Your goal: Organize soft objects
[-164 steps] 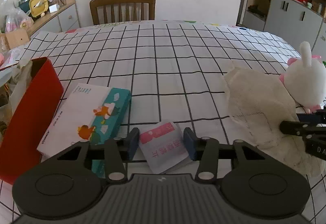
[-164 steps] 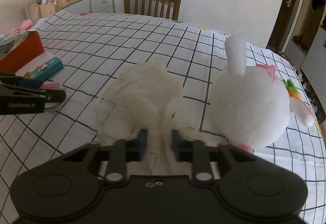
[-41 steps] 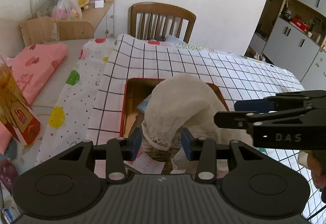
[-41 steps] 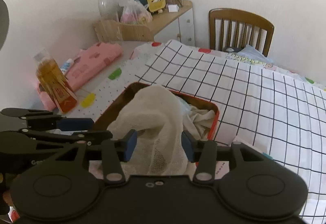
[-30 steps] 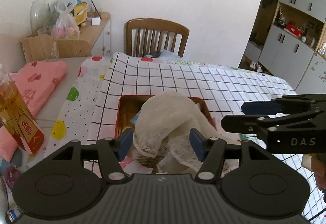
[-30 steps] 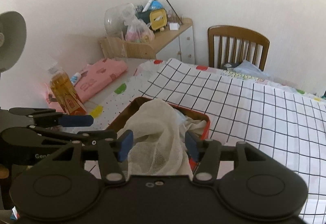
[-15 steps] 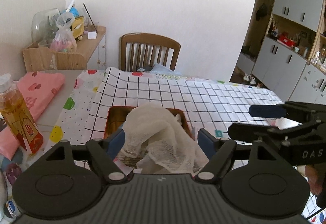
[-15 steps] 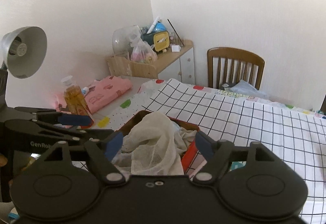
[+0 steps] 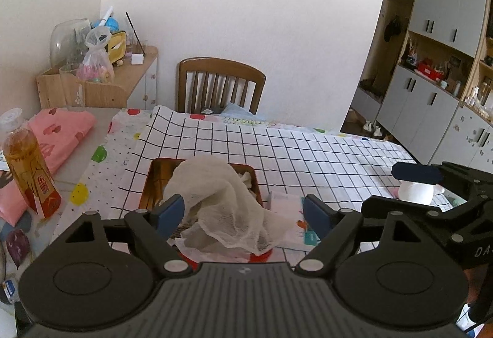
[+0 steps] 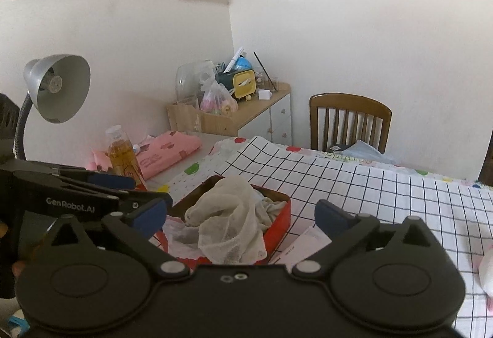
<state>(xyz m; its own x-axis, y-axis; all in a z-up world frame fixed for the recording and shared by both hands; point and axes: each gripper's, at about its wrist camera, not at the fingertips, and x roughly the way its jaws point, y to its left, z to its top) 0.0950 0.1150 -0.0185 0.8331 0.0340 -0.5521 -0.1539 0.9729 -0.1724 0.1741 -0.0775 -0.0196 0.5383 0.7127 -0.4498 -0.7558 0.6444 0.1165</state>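
Observation:
A white gauze cloth (image 9: 222,199) (image 10: 228,221) lies heaped in a red box (image 9: 147,184) (image 10: 277,230) and hangs over its near rim. My left gripper (image 9: 243,211) is back from and above the box. Its jaws are opening, wide apart, and the pads are clear of the cloth. The jaws of my right gripper (image 10: 240,215) are also opening and touch nothing. Each gripper shows in the other's view: the right gripper (image 9: 400,188) at the right, the left gripper (image 10: 132,188) at the left. A white plush rabbit (image 9: 414,193) sits on the checked tablecloth at the right.
A flat white packet with a teal box (image 9: 289,215) lies right of the red box. A bottle of amber liquid (image 9: 29,171) and a folded pink cloth (image 9: 58,128) are at the left. A wooden chair (image 9: 220,85) stands behind the table, a desk lamp (image 10: 55,88) at far left.
Both grippers have opened wide and drawn back and up from the red box. The gauze cloth has slipped out of them and now rests on the box.

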